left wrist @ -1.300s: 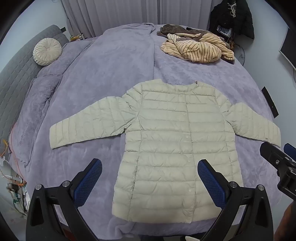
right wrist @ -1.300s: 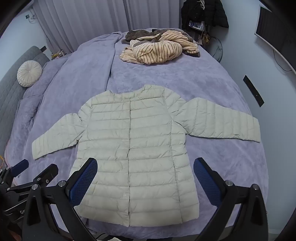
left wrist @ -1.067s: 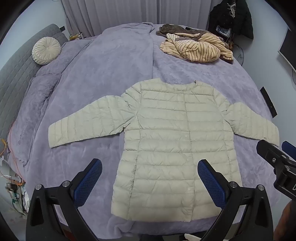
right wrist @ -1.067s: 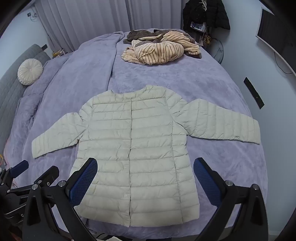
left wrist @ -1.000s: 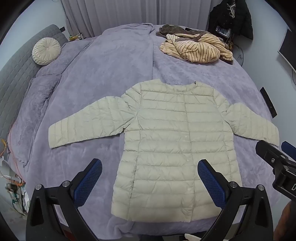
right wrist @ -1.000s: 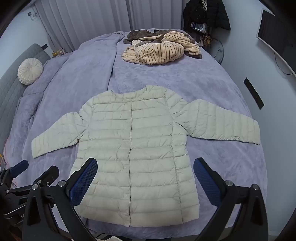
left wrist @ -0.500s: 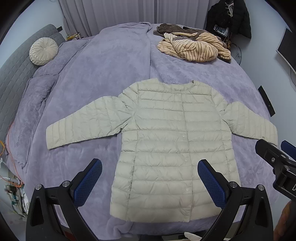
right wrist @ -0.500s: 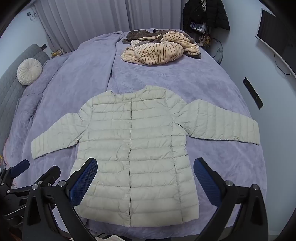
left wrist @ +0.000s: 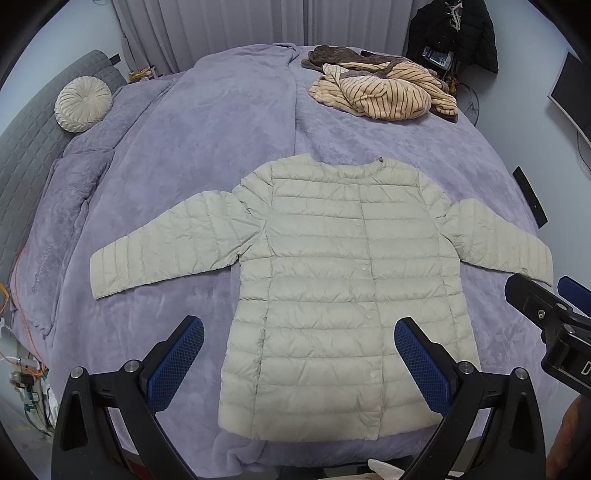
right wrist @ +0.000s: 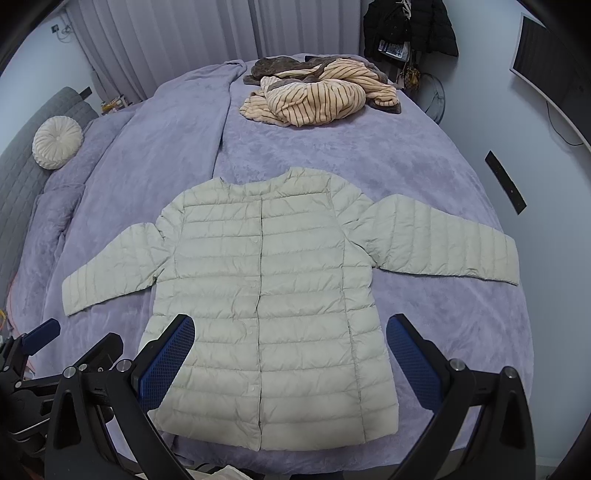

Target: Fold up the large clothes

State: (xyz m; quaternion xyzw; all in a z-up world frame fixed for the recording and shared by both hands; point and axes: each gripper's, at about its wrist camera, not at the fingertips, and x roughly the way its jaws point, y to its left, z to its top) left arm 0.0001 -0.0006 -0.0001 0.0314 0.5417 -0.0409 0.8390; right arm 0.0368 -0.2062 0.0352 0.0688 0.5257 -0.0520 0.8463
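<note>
A pale green quilted puffer jacket [left wrist: 332, 280] lies flat and face up on the purple bed, buttoned, both sleeves spread out sideways; it also shows in the right wrist view [right wrist: 269, 295]. My left gripper [left wrist: 299, 354] is open and empty, held above the jacket's lower hem. My right gripper [right wrist: 291, 354] is open and empty, also above the lower hem. The right gripper's fingertips [left wrist: 532, 302] show at the right edge of the left wrist view; the left gripper's fingers [right wrist: 40, 336] show at the lower left of the right wrist view.
A heap of striped tan and brown clothes [left wrist: 384, 92] lies at the far end of the purple bedspread [left wrist: 207, 147]. A round cream cushion [left wrist: 83, 105] sits far left by a grey headboard. A dark coat [right wrist: 410, 26] hangs on the far wall. Cables [left wrist: 22, 376] lie left of the bed.
Both views have shifted slightly; the jacket sits a little lower and further left in the left wrist view. The jacket itself has not moved and both grippers stay open.
</note>
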